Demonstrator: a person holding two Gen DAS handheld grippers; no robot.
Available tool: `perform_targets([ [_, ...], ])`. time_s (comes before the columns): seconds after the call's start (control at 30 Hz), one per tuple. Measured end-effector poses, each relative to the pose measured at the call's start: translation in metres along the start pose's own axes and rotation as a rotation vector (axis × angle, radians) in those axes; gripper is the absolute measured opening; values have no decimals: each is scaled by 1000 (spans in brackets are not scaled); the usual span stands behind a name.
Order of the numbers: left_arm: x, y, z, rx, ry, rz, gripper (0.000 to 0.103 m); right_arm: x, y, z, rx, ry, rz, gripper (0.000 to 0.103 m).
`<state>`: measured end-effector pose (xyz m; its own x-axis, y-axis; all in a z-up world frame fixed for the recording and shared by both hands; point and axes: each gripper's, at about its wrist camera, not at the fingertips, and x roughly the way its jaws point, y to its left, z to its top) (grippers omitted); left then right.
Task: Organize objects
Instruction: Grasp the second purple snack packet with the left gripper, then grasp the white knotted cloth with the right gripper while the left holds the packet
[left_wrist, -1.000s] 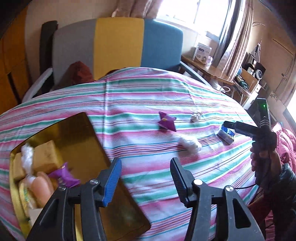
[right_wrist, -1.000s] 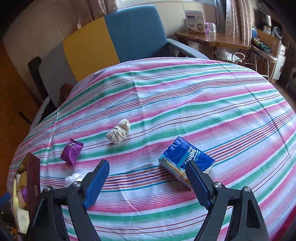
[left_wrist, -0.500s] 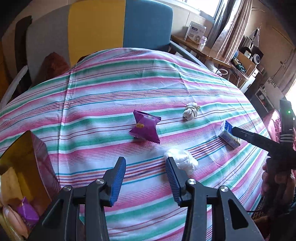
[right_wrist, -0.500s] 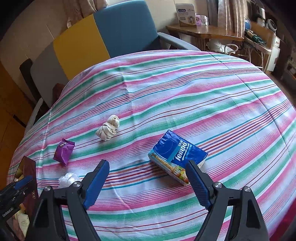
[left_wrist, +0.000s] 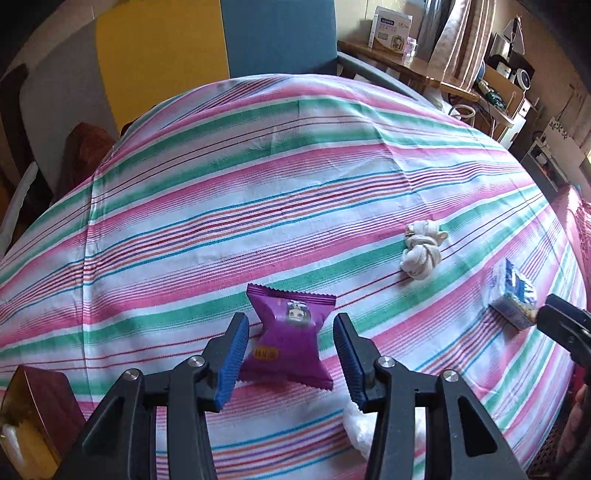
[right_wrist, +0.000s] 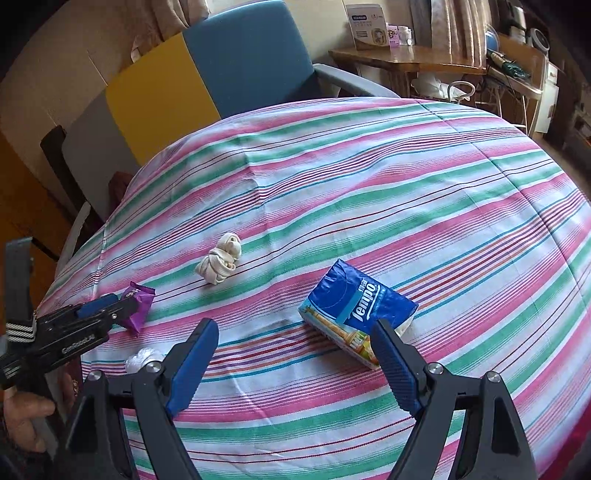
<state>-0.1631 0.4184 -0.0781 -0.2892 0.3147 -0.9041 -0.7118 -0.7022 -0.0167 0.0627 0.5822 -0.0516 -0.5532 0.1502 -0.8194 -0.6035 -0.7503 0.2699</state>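
Now purple snack packet (left_wrist: 291, 339) flat, lengthwise between left gripper (left_wrist: 291, 354) pads.

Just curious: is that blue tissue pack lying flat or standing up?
Lying flat: the tissue pack rests on its broad side on the striped cloth, printed face up.

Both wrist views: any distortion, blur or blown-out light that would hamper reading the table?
Left wrist: strong fisheye bulges the striped cloth into a dome, corners dark; purple packet sharp, tissue pack smeared at the right edge. Right wrist: same bulge, no harsh glare on the cloth, pack lettering legible, knotted rag crisp; the box is dim at the left edge.
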Motion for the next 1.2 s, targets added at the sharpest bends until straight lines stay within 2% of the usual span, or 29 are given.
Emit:
perform_targets([
  [0.1, 21, 3, 1, 0, 45, 11, 45, 0, 0, 1, 2, -1, 4, 85],
  [0.13, 22, 5, -1, -2, 34, 12, 44, 1, 0, 1, 3, 1, 4, 85],
  [0.17, 20, 6, -3, -1, 9, 12, 36, 1, 0, 1, 4, 0, 2, 85],
  [0.3, 13, 19, -15, -54, -11, -23, 33, 1, 2, 2, -15, -4, 0, 85],
  [0.47, -4, 19, -50, -98, -38, 7, 33, 2, 3, 2, -24, -6, -10, 85],
  [0.7, -38, -3, -118, -138, -117, 79, 33, 0, 2, 1, -24, -15, -27, 85],
  [0.9, -49, -31, -148, -63, -182, 105, 33, 2, 8, -1, -38, -11, -1, 83],
  [1.0, -50, -31, -154, -55, -219, 102, 34, 4, 14, -4, -45, 8, 32, 74],
  [1.07, -49, -28, -153, -67, -226, 82, 34, 5, 21, -4, -56, 21, 59, 58],
  [1.13, -49, -25, -153, -76, -232, 66, 34, 10, 30, 0, -57, 48, 79, 51],
  [1.2, -48, -24, -152, -78, -240, 61, 34, 18, 40, 7, -49, 59, 90, 50],
])
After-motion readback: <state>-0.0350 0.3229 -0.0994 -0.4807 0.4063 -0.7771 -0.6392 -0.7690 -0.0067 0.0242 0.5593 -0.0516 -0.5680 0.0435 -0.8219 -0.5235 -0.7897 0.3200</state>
